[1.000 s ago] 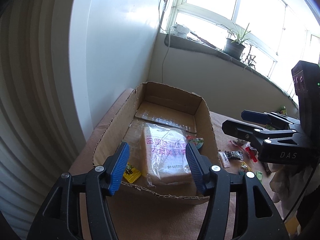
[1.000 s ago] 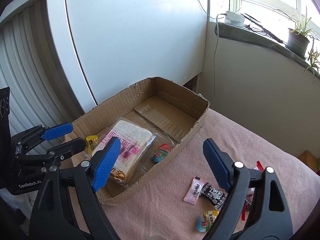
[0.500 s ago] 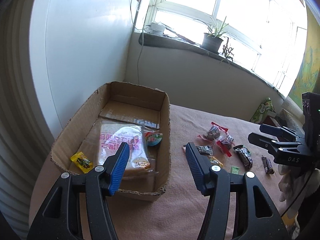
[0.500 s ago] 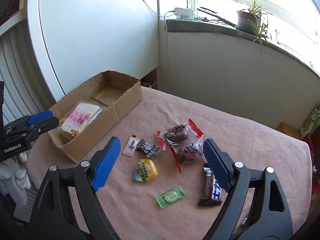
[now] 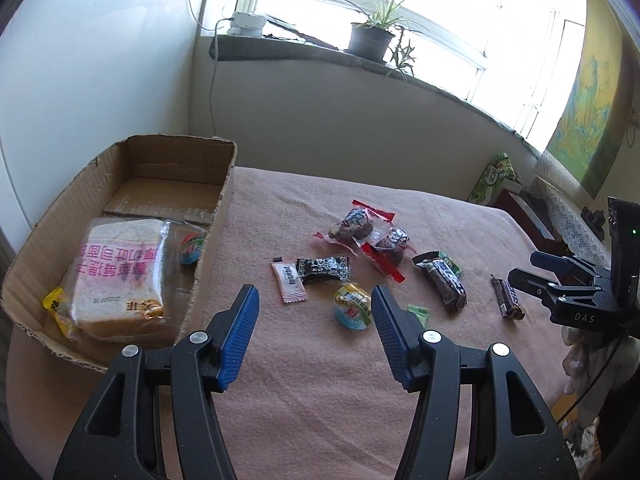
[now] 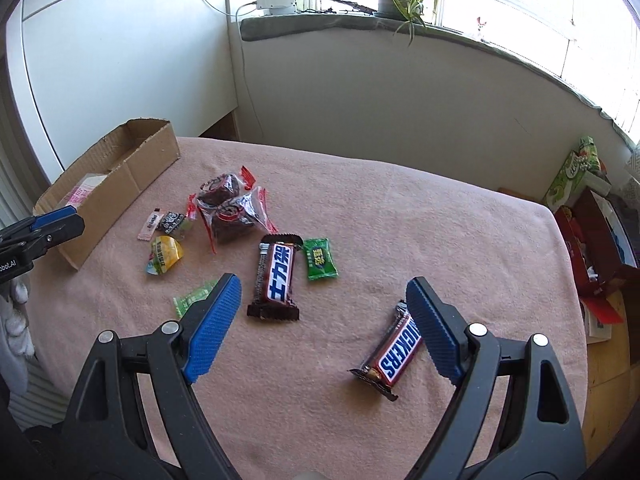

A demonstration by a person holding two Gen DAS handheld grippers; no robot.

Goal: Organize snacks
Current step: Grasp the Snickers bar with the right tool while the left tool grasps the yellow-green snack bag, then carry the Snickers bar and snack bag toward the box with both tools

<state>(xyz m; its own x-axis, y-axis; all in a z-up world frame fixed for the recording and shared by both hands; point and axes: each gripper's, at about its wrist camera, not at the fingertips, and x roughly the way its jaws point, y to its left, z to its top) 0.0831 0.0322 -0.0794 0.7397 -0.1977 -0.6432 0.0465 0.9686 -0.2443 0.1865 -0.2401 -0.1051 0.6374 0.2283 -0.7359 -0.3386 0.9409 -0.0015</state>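
A cardboard box (image 5: 216,216) stands at the table's left and holds a bagged bread slice (image 5: 120,276), a yellow candy (image 5: 54,306) and a jelly cup (image 5: 192,246). Loose snacks lie on the pink cloth: two red-edged cakes (image 6: 230,210), a pink sachet (image 5: 289,282), a black packet (image 5: 323,269), a jelly cup (image 5: 352,306), green candies (image 6: 320,258) and two Snickers bars (image 6: 277,276) (image 6: 394,354). My left gripper (image 5: 314,334) hovers open near the jelly cup, holding nothing. My right gripper (image 6: 322,328) stands open over the two bars, empty.
A window sill with a potted plant (image 5: 370,38) and a white adapter (image 6: 276,2) runs along the back wall. Green and red boxes (image 6: 576,176) crowd the floor beyond the table's right edge. A white cabinet (image 6: 120,52) stands behind the box.
Both grippers have swung right, away from the cardboard box and over the loose snacks. Their jaws stay as wide as before, with nothing held.
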